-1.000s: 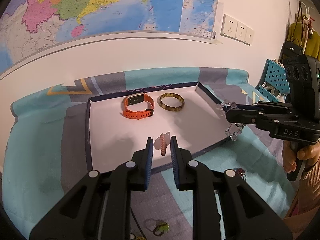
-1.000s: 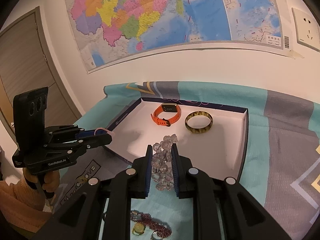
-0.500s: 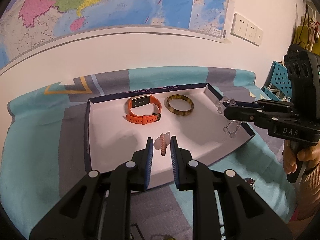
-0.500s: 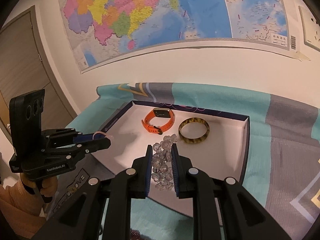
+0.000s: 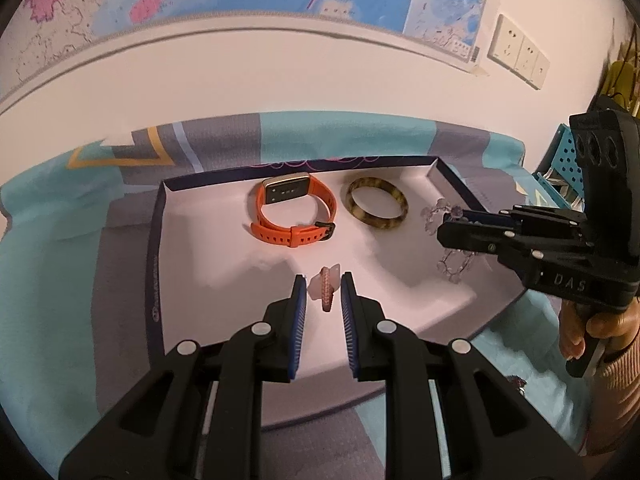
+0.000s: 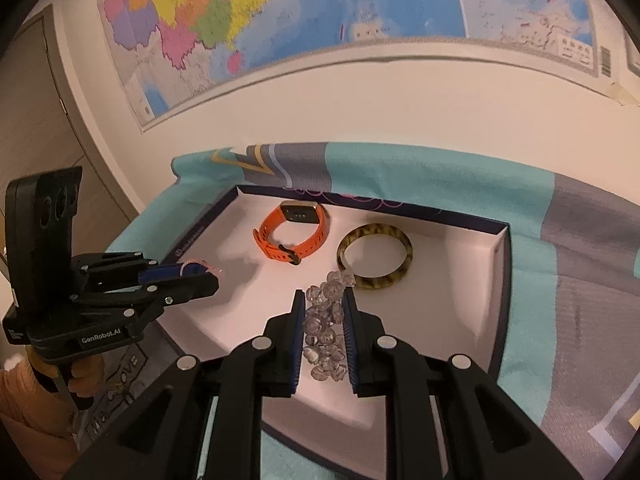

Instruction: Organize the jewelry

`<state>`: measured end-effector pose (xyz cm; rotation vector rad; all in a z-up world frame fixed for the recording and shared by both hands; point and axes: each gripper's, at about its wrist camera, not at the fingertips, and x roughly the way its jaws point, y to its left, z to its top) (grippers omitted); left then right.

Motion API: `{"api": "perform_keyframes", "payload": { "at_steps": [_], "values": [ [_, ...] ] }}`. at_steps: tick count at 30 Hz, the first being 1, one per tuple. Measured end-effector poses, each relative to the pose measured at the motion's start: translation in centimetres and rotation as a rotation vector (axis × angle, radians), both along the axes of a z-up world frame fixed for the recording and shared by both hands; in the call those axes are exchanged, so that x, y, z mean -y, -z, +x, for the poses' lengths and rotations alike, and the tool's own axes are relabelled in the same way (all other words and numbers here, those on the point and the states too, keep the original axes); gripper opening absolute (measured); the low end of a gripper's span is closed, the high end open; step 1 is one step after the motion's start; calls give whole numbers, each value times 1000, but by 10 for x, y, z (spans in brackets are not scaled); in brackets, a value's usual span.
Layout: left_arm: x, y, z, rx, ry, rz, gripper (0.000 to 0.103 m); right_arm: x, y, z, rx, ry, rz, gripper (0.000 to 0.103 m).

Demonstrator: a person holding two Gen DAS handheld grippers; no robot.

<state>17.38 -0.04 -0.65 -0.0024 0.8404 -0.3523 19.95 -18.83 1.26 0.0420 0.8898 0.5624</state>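
Note:
A white tray (image 5: 208,264) with dark rims lies on a teal and grey cloth. In it lie an orange watch (image 5: 294,216) and a mottled brown bangle (image 5: 377,205). My left gripper (image 5: 323,286) is shut on a pink braided bracelet (image 5: 326,286) and holds it over the tray's front middle. My right gripper (image 6: 324,304) is shut on a clear bead bracelet (image 6: 326,328) over the tray's right part, just in front of the bangle (image 6: 375,257). The watch (image 6: 294,236) also shows in the right wrist view.
The tray (image 6: 496,300) sits against a white wall with a map (image 6: 280,20). Wall sockets (image 5: 518,54) are at the right. The right gripper's body (image 5: 560,248) reaches in over the tray's right edge. More jewelry (image 5: 518,382) lies on the cloth by the right hand.
Both grippers have moved forward over the tray with their bracelets. The right gripper and its bead bracelet now hang over the tray's right part rather than over its rim.

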Motion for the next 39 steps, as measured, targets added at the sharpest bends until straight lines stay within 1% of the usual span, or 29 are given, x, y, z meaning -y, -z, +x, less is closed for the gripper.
{"api": "perform_keyframes", "payload": {
  "at_steps": [10,14,16,21,25,26,27,28,30,35,39],
  "values": [
    [8,12,24,-44,-18,35,18,-15,19,17,-42,-18,-55,17],
    [10,20,32,-76,-24,44,18,-17,24,22,-58,-11,-66,17],
    [9,23,35,-90,-26,43,18,-18,25,25,-60,-7,-70,19],
    [10,23,37,-87,-31,47,19,-22,21,27,-43,-5,-87,21],
    [10,22,36,-86,-34,49,22,-13,15,25,-27,28,-60,21],
    [10,21,34,-81,-30,50,22,-10,13,25,-25,35,-52,21],
    [10,18,31,-70,-32,57,26,-6,10,24,-21,45,-46,21],
    [10,15,28,-56,-35,62,34,-4,9,24,-20,50,-44,21],
    [6,8,21,-32,-34,61,39,1,4,20,-15,58,-26,22],
    [-2,-13,-5,39,-31,59,42,11,-8,2,10,65,4,30],
    [-8,-26,-31,87,-17,50,44,15,-17,-21,32,41,17,32]
  ]
}}
